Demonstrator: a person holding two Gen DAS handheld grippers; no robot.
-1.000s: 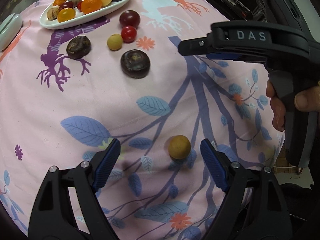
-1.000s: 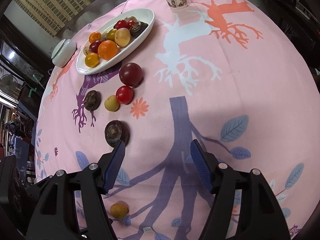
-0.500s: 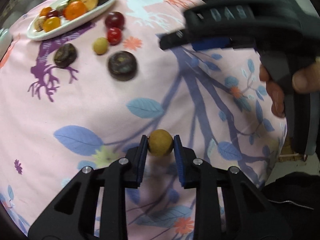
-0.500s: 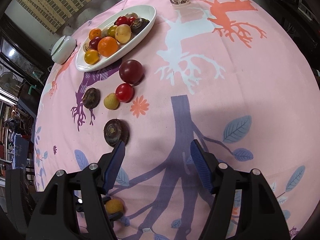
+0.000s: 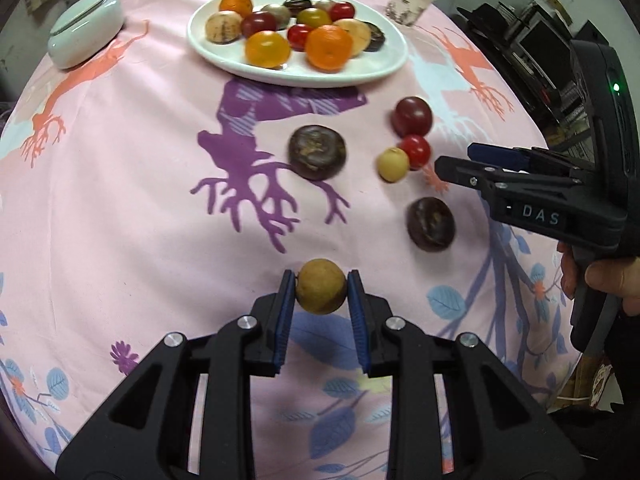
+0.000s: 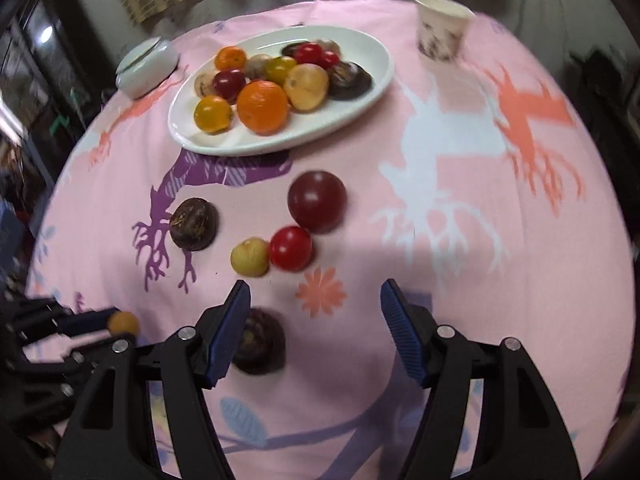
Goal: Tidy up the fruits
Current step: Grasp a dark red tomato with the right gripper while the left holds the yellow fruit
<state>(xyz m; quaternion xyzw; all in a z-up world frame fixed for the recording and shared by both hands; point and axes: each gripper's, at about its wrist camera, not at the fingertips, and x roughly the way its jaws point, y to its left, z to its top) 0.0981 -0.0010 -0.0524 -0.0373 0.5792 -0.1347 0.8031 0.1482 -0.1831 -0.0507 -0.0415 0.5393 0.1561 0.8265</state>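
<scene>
A pink printed tablecloth point(image 5: 120, 200) is covering the table, and near its far edge a white oval plate point(image 5: 372, 68) is already holding a heap of oranges, tomatoes and darker fruits. Five loose fruits are lying on the cloth between the plate and the grippers. The left gripper point(image 5: 321, 292) is clamping a small tan round fruit point(image 5: 321, 286) between its blue pads, carrying it clear of the cloth, so the step in hand looks like delivery to the plate. The right gripper point(image 6: 316, 328) is narrowing its jaws with nothing between them, hovering just beside a dark round fruit point(image 6: 260, 344). Next, the left needs a gentle release onto a bare patch of plate.
</scene>
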